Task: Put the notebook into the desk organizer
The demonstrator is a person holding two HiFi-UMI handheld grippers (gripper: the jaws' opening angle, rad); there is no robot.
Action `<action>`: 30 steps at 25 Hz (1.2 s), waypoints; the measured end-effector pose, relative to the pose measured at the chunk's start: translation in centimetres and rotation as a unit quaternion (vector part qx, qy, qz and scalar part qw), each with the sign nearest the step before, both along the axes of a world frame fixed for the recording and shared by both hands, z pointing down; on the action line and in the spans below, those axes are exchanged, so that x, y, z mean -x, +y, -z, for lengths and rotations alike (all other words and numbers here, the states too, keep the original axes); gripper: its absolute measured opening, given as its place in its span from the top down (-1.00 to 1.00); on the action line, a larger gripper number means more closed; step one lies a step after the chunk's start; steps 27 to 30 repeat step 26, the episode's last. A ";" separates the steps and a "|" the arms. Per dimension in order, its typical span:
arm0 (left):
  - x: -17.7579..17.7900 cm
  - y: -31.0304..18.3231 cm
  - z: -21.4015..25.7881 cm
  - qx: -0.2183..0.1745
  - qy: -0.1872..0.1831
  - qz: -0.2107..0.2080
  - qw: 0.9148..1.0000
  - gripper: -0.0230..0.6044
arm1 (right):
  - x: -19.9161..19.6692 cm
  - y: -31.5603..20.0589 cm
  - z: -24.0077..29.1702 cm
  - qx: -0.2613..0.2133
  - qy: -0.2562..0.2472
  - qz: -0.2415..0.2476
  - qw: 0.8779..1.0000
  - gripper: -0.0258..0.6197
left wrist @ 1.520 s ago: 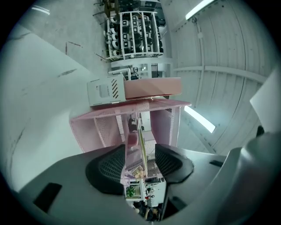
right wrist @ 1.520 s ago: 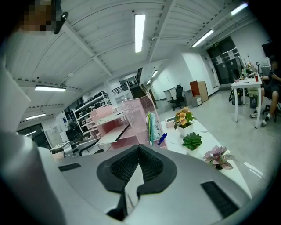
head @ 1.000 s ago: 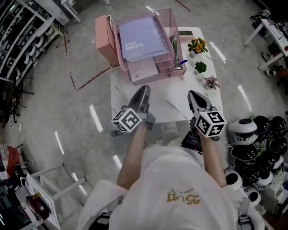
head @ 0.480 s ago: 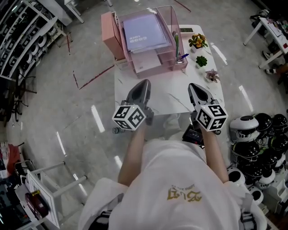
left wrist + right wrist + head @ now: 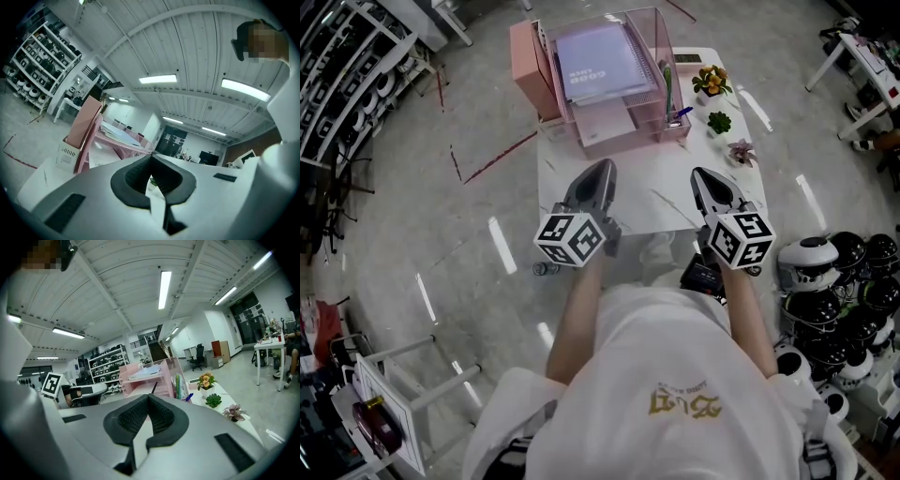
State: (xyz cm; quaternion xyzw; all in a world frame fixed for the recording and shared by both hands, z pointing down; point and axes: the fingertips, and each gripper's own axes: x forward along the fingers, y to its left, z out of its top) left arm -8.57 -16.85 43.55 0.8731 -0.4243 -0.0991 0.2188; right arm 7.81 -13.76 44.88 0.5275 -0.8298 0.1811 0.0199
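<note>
Hovering over white surface point(image 5: 652, 202) near edge with left hand-held gripper point(image 5: 601, 171) and right hand-held gripper point(image 5: 702, 178), both closed tight on nothing; probably finished, with lilac spiral-bound notebook point(image 5: 602, 64) lying flat atop pink plastic desk organizer point(image 5: 623, 134) at far edge.

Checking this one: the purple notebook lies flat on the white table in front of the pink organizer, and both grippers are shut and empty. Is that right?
Not quite. The notebook lies on the top tray of the pink organizer, not on the white table in front of it; the head view shows this. The rest holds: the left gripper and the right gripper are shut and empty.
</note>
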 end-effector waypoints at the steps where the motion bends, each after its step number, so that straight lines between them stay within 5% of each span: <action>1: 0.0 0.0 0.0 -0.001 0.000 0.000 1.000 0.87 | 0.0 0.0 0.0 -0.001 0.001 0.000 1.000 0.88; 30: -0.6 -1.1 -0.9 0.009 -0.016 0.005 1.000 0.87 | -0.5 -0.9 -0.2 0.002 -0.003 0.006 1.000 0.88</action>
